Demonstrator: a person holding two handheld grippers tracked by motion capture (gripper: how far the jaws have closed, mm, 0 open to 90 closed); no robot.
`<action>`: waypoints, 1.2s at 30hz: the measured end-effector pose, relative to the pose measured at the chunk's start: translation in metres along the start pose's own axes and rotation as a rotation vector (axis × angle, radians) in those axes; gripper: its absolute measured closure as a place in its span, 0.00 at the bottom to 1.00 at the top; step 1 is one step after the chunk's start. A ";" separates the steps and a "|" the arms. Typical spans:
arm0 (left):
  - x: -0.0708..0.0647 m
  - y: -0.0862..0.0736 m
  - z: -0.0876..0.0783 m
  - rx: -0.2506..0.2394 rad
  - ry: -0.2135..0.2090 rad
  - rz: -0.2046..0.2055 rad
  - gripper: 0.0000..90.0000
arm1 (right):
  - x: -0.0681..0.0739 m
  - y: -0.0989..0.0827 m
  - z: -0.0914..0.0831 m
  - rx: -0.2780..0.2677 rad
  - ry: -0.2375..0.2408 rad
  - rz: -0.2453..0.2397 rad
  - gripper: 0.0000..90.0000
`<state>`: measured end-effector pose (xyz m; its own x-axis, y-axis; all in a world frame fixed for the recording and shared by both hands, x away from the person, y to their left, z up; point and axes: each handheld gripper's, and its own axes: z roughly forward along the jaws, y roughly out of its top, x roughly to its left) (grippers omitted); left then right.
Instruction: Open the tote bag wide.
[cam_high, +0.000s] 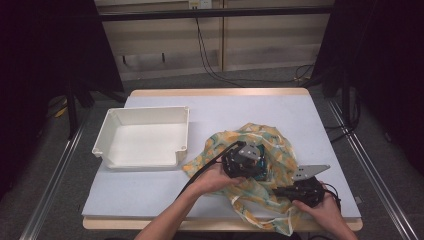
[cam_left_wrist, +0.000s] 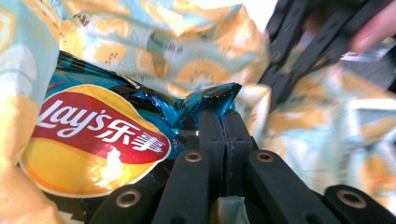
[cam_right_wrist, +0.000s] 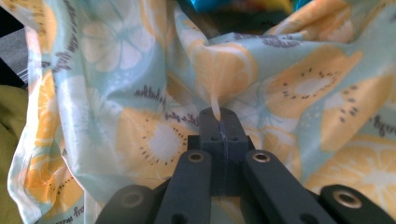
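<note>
A thin bag printed with orange and teal fruit slices (cam_high: 272, 145) lies crumpled on the right half of the table. Inside its mouth is a blue Lay's chip packet (cam_left_wrist: 93, 140). My left gripper (cam_left_wrist: 223, 119) is shut on the packet's crimped corner, and it sits over the middle of the printed bag (cam_high: 256, 167). My right gripper (cam_right_wrist: 219, 122) is shut on a fold of the printed bag's fabric (cam_right_wrist: 154, 116) near the table's front edge (cam_high: 278, 191). A strip of the blue packet (cam_right_wrist: 224, 4) peeks over the fabric in the right gripper view.
An empty white plastic bin (cam_high: 112, 127) stands on the left half of the pale table (cam_high: 225, 107). The person's forearms come in from the front edge. Dark stands and cables flank the table on both sides.
</note>
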<state>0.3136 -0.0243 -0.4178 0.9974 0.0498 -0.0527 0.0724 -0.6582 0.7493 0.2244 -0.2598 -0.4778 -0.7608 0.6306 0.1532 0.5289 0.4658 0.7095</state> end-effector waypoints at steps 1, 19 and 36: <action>0.000 0.001 -0.004 -0.019 -0.005 -0.012 0.99 | -0.001 0.000 0.001 -0.002 -0.003 0.001 1.00; -0.005 0.022 -0.052 -0.215 -0.056 -0.003 0.99 | -0.006 0.003 0.005 0.001 -0.053 0.025 1.00; -0.009 0.007 -0.051 -0.196 -0.031 0.011 0.99 | -0.020 0.043 -0.053 -0.238 -0.122 0.040 0.55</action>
<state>0.3050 0.0087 -0.3788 0.9979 0.0177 -0.0619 0.0624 -0.4997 0.8639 0.2422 -0.2849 -0.4136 -0.6824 0.7225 0.1109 0.4437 0.2888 0.8484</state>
